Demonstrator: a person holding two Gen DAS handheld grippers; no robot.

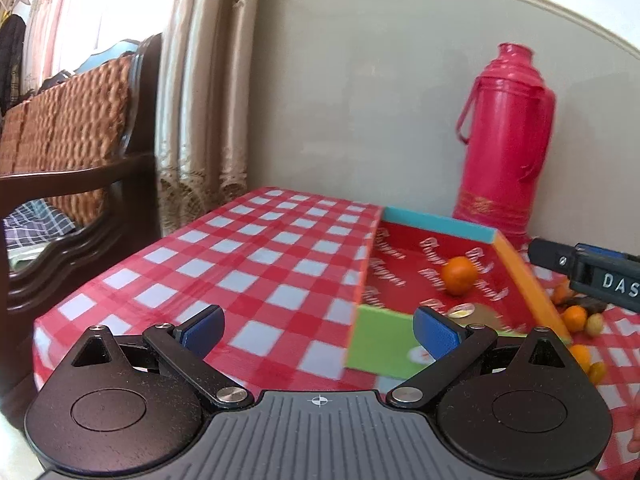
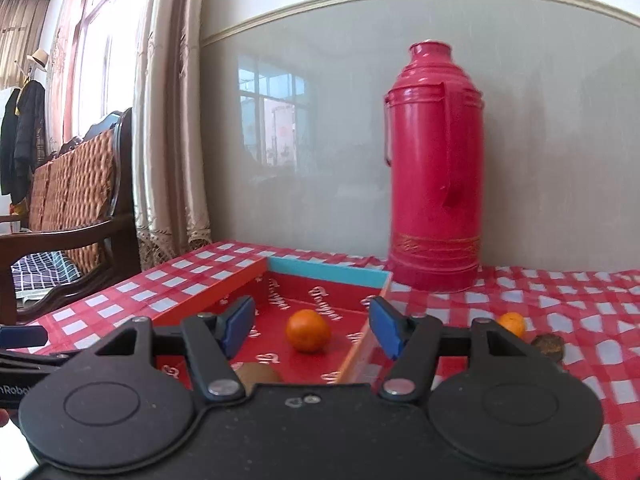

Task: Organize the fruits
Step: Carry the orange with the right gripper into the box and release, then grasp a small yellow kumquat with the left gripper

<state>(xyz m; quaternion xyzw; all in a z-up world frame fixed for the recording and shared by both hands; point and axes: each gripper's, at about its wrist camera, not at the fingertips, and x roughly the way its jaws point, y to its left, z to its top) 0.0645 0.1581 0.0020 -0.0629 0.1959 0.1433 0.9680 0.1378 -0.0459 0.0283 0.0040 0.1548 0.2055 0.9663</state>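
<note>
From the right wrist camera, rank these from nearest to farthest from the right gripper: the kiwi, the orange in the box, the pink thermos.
Right gripper, jaws open, nothing between them.
1. Kiwi: just under the left finger, at the box's near end.
2. Orange in the box: ahead, on the red floor of the box.
3. Pink thermos: beyond the box, right, against the wall.

Checked-cloth table (image 2: 560,304) carries shallow box (image 2: 320,270), pink thermos (image 2: 434,184), loose oranges (image 2: 512,323).

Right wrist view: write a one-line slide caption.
Open right gripper poised over a red box holding an orange, pink thermos behind on checkered tablecloth.
</note>
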